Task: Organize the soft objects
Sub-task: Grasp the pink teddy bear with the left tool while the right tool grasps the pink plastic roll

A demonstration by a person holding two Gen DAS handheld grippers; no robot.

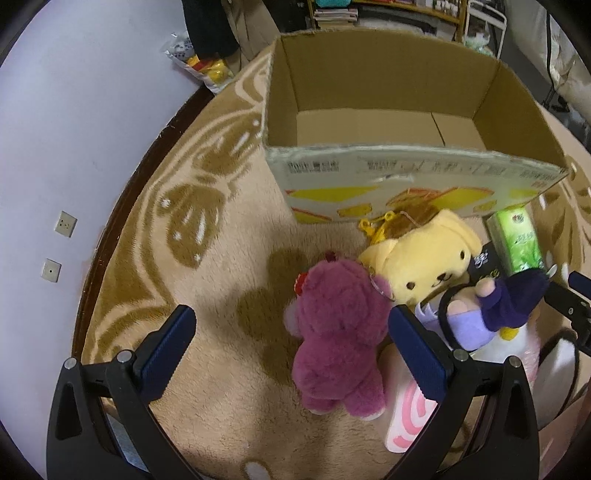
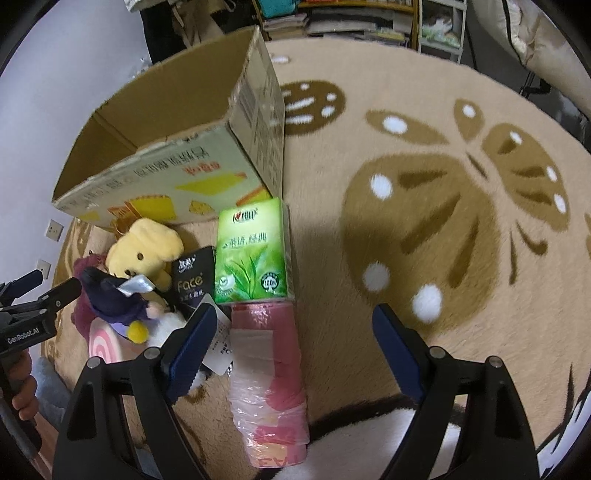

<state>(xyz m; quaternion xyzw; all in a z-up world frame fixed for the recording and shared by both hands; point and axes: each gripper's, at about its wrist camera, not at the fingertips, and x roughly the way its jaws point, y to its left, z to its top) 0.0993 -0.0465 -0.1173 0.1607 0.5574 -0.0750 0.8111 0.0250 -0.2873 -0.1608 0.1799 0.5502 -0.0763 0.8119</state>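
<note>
A purple plush bear (image 1: 338,332) lies on the rug between my open left gripper's (image 1: 291,325) fingers, nearer the right one. A yellow plush dog (image 1: 424,254) lies behind it, with a doll in a dark purple hat (image 1: 509,299) to the right. An empty cardboard box (image 1: 388,125) stands open behind them. In the right wrist view my right gripper (image 2: 295,325) is open over a pink wrapped tissue pack (image 2: 269,369). A green tissue pack (image 2: 253,254) and a black pack (image 2: 192,277) lie beyond it, beside the yellow dog (image 2: 144,247) and the doll (image 2: 118,295).
A beige rug with a brown butterfly pattern (image 2: 443,206) covers the floor. A pink-and-white roll-shaped plush (image 1: 410,413) lies under the left gripper's right finger. A white wall (image 1: 55,147) with sockets is left. Shelves (image 2: 354,22) and clutter stand behind the box.
</note>
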